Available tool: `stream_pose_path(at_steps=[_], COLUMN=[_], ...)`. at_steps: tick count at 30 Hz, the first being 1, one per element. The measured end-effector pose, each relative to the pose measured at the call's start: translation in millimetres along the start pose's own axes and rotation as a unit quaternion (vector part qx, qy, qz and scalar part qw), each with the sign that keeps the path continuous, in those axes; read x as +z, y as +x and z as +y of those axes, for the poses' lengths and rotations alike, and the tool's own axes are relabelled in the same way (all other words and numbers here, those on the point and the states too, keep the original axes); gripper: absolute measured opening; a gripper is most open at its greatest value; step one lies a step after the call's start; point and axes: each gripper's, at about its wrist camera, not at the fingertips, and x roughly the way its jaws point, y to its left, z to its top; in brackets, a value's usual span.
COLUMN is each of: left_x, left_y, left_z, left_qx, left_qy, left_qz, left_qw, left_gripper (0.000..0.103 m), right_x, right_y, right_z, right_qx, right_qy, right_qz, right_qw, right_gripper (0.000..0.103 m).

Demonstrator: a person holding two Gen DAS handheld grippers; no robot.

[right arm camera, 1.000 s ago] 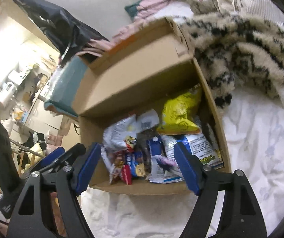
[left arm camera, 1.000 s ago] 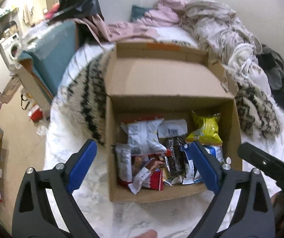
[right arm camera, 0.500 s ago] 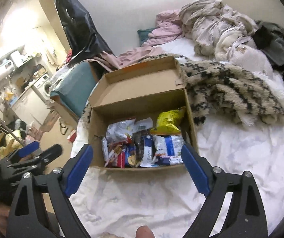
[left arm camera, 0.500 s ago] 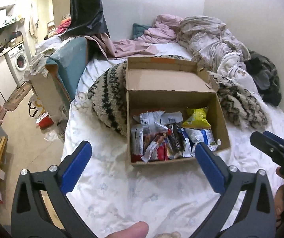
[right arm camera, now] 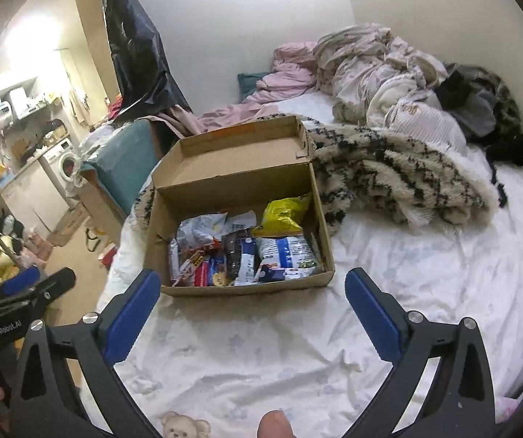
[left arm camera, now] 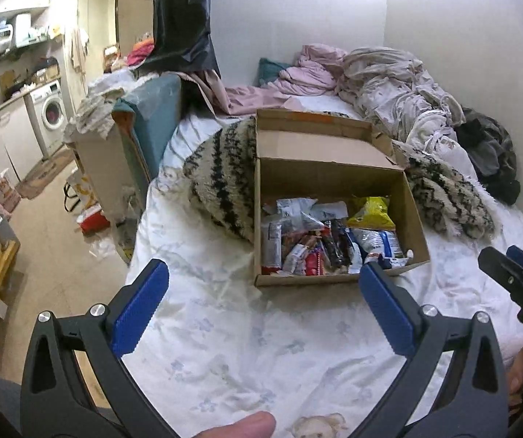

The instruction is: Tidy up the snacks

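**Both tongs wide and empty, snack box on the bed**

Left tongs [left arm camera: 261, 303] spread wide at the bottom of the left wrist view, nothing between the blue pads but white bed sheet [left arm camera: 225, 328]. Right tongs [right arm camera: 252, 306] likewise gaping at the bottom of the right wrist view, jaws just opened further, empty, over the same sheet. Neither touching the box.

Cardboard box [left arm camera: 320, 279] resting on the bed, centre right of the left view and centre of the right view [right arm camera: 247, 288], lid flap folded back toward the wall. Inside, a jumble of snack packets [left arm camera: 309, 244]: a yellow bag [left arm camera: 371, 211] at the far right corner, a white and blue bag [left arm camera: 382, 241] in front of it, red, white and dark wrappers crowded to the left. Exact count not readable.

Striped fluffy blanket [right arm camera: 389, 175] bunched behind and beside the box, touching its far wall. Pile of pale and pink bedding [right arm camera: 371, 69] in the upper right against the wall. Teal cushion [left arm camera: 152, 116] at the bed's left edge; washing machine [left arm camera: 51, 113] in the far upper left.

Tip of the right tongs also poking in at the right edge of the left view; left tongs seen at the lower left of the right view. A fingertip [left arm camera: 239, 425] at the bottom edge.
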Motion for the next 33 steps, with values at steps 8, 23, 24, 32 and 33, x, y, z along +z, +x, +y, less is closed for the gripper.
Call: stream_pose_path(at_steps=[8, 23, 24, 32, 33], left_x=[-1, -6, -6, -6, -6], left_y=[13, 17, 18, 18, 18], left_z=[8, -9, -9, -7, -7], left_qx=[-0.004, -0.017, -0.016, -0.014, -0.014], left_qy=[-0.020, 0.004, 0.002, 0.001, 0.001], left_qz=[0.010, 0.017, 0.017, 0.017, 0.016], left_qw=[0.9997, 0.9997, 0.9997, 0.9998, 0.9998], left_gripper=[0.103, 0.103, 0.103, 0.103, 0.103], right_x=[-9, -7, -7, -7, -8], right_y=[17, 35, 35, 36, 36], right_z=[14, 14, 14, 15, 15], right_qx=[-0.007, -0.026, -0.026, -0.024, -0.024], right_qy=[-0.032, -0.031, -0.030, -0.032, -0.031], right_qz=[0.006, 0.014, 0.014, 0.015, 0.016], right_qw=[0.999, 0.999, 0.999, 0.999, 0.999], right_gripper=[0.103, 0.103, 0.103, 0.103, 0.103])
